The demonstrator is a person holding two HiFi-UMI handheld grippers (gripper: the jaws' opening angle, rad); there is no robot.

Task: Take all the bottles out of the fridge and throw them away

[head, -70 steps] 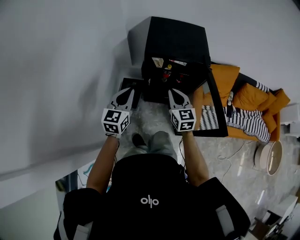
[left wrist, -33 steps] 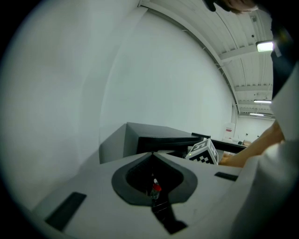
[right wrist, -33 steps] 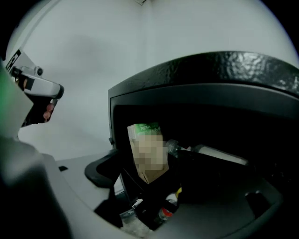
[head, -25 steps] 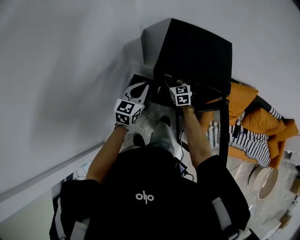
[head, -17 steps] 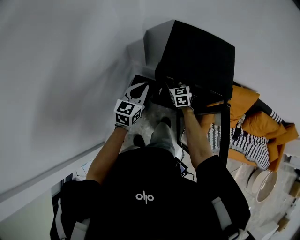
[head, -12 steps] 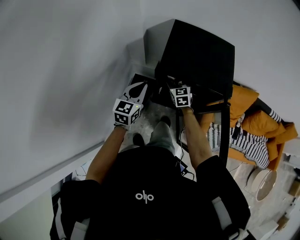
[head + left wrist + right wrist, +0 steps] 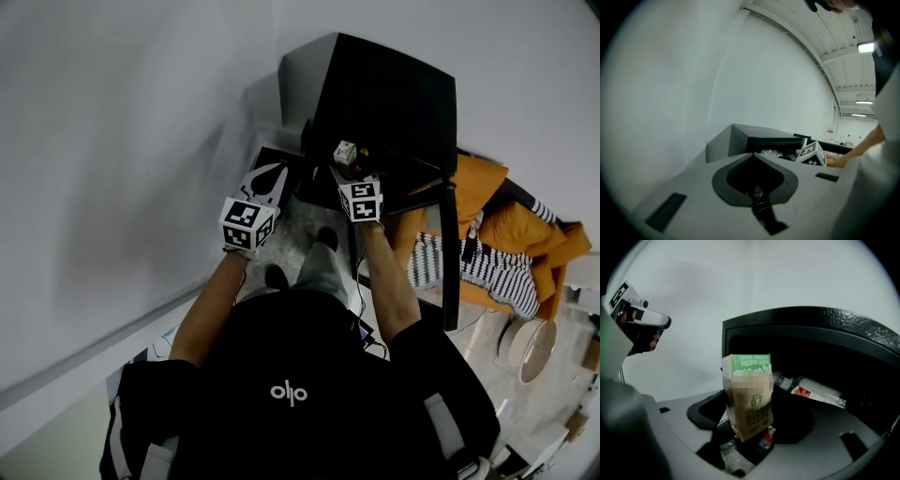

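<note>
Black and boxy, the fridge (image 7: 384, 103) stands against a pale wall (image 7: 122, 141). Its door (image 7: 448, 253) is swung open to the right in the head view, and we stand right in front of it. Our right tongs (image 7: 349, 174) reach to the opening and are clamped on a small carton (image 7: 747, 394), green at the top and brown below. It stands upright between the jaws, which have just been closing in on it. In the head view the carton sits at the front edge of the fridge, just beyond the right tongs' marker cube (image 7: 361, 200). Behind the carton, inside the dark compartment, a clear plastic bottle (image 7: 808, 390) with a red and white label lies on its side. Its neck points toward the carton, and it is apart from the tongs. Our left tongs (image 7: 753, 159) have their jaws together with nothing between them. We hold them to the left of the fridge near its front corner, well clear of the carton and the bottle. In the left gripper view the right tongs' cube shows beside the fridge opening. To the right of the open door lie orange cushions (image 7: 506, 220) with a black and white striped cloth (image 7: 487, 272) over them.
</note>
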